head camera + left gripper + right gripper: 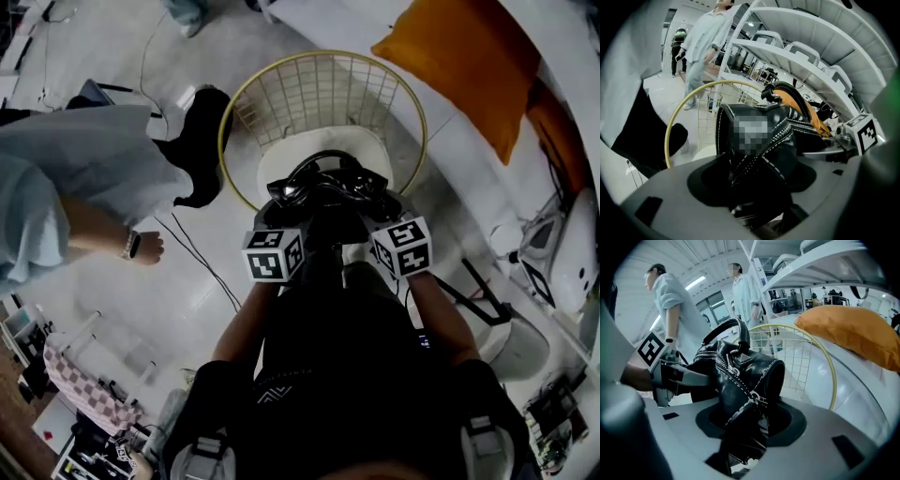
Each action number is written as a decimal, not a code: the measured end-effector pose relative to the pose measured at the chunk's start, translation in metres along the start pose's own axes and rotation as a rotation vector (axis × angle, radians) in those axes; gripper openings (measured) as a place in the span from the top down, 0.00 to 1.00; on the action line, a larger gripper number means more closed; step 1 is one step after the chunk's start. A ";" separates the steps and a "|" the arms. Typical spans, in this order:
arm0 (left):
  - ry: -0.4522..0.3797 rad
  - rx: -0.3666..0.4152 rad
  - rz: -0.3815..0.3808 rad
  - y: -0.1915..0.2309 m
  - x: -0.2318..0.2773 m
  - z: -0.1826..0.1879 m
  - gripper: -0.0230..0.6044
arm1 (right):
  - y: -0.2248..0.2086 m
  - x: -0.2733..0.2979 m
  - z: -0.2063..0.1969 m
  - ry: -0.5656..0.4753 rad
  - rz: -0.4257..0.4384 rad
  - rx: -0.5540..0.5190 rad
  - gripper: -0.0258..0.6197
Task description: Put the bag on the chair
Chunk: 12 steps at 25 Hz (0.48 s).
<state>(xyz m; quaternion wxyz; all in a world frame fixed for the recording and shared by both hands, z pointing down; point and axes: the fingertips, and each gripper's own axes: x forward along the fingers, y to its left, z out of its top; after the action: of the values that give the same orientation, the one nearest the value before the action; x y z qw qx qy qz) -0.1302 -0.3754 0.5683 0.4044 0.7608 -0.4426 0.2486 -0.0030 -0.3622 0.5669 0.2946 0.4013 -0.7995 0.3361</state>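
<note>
A glossy black bag [323, 187] with white stitching and looped handles hangs just over the white seat cushion [281, 164] of a round chair with a gold wire back [319, 94]. My left gripper [278, 217] is shut on the bag's left end and my right gripper [387, 212] on its right end. In the left gripper view the bag [754, 140] fills the jaws, with the chair rim [675, 122] behind it. The right gripper view shows the bag [740, 380] wedged between the jaws and the left gripper's cube [650, 348] beyond it.
A person in a light blue shirt [75, 178] stands close at the left. A black garment [202, 141] and cables [197, 258] lie on the floor beside the chair. An orange cushion [469, 66] rests on white furniture at the right. More people stand farther back.
</note>
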 end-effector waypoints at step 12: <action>0.000 -0.001 -0.052 0.006 0.024 0.006 0.44 | -0.020 0.023 -0.001 0.002 -0.012 -0.005 0.64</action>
<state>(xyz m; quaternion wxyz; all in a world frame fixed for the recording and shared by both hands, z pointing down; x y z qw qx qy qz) -0.1233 -0.3936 0.5852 0.4111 0.7719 -0.4227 0.2378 0.0025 -0.3805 0.5902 0.2983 0.4049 -0.7978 0.3325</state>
